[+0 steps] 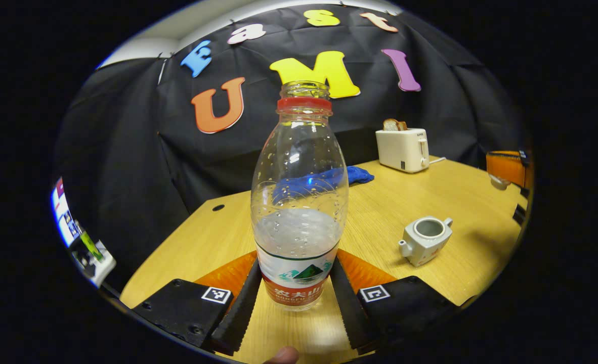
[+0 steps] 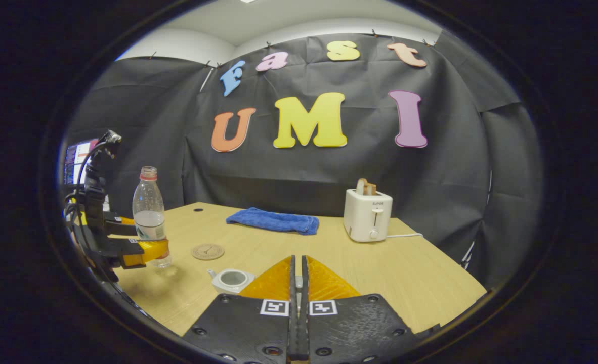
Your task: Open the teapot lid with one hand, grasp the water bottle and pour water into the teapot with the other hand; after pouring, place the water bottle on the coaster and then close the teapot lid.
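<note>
A clear, uncapped water bottle [image 1: 299, 202] with a red neck ring stands upright, about a third full. My left gripper [image 1: 296, 275] is shut on its labelled lower part, one finger on each side. In the right gripper view the same bottle [image 2: 148, 212] and left gripper [image 2: 147, 251] sit low over the table's left end. The small white teapot [image 1: 425, 242] stands open with no lid on it. My right gripper [image 2: 297, 265] is shut just right of the teapot [image 2: 232, 279]. In the left gripper view, a pale lid [image 1: 499, 182] hangs under the right gripper [image 1: 506, 167]. A round coaster [image 2: 208, 251] lies between bottle and teapot.
A white toaster [image 2: 368, 215] with a slice of bread in it stands at the back right of the wooden table [image 2: 405, 273]. A blue cloth [image 2: 273, 221] lies at the back middle. A monitor [image 2: 76, 159] stands beyond the table's left end.
</note>
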